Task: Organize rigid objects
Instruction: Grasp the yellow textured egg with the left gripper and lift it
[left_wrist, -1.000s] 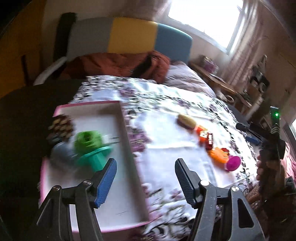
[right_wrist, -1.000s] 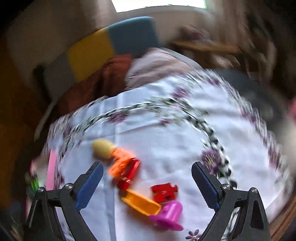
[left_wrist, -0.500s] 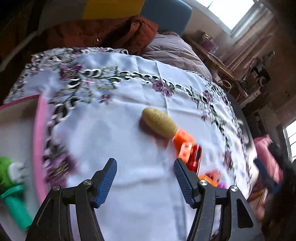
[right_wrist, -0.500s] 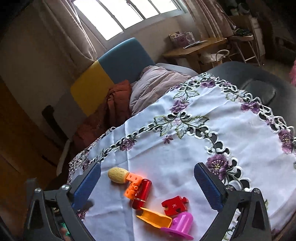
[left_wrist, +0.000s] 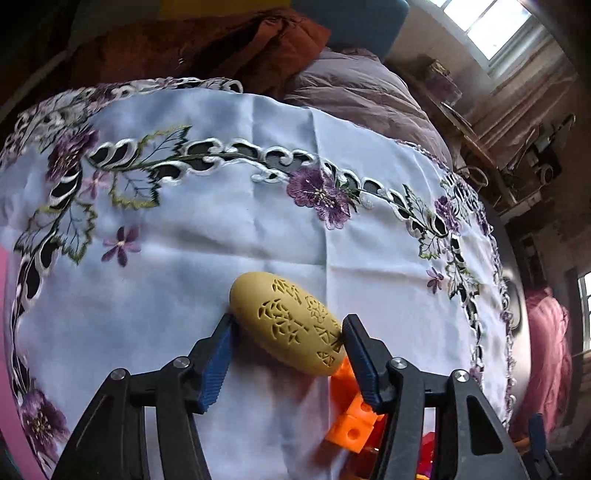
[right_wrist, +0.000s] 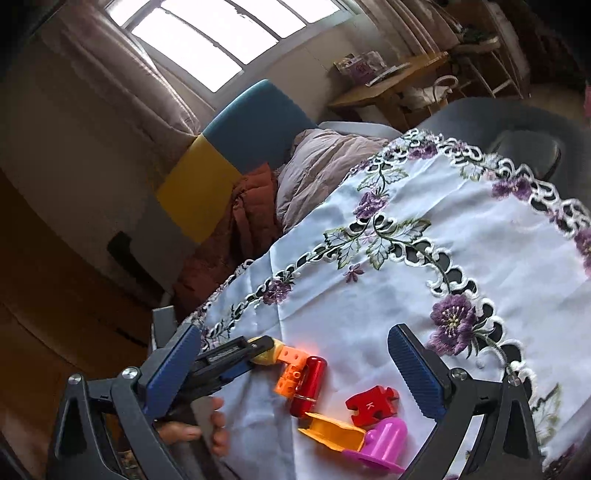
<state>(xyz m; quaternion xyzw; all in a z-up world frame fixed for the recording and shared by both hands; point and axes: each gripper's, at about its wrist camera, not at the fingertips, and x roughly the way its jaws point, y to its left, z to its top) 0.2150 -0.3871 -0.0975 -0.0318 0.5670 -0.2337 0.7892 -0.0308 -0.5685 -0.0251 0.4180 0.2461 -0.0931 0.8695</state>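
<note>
While the right view alone shows the other toys:
Left claw: closing around yellow egg, pads barely apart from it.
Right claw: wide, empty.
Red cylinder: at egg's 4 o'clock on tabletop.

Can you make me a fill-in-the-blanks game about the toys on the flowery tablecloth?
1. The carved egg between the left gripper's fingers is ____ in colour.
2. The red puzzle piece shows the letter ____.
3. The orange block lies right beside a ____ cylinder.
4. The right gripper holds ____.

Missing words: yellow; K; red; nothing
</note>
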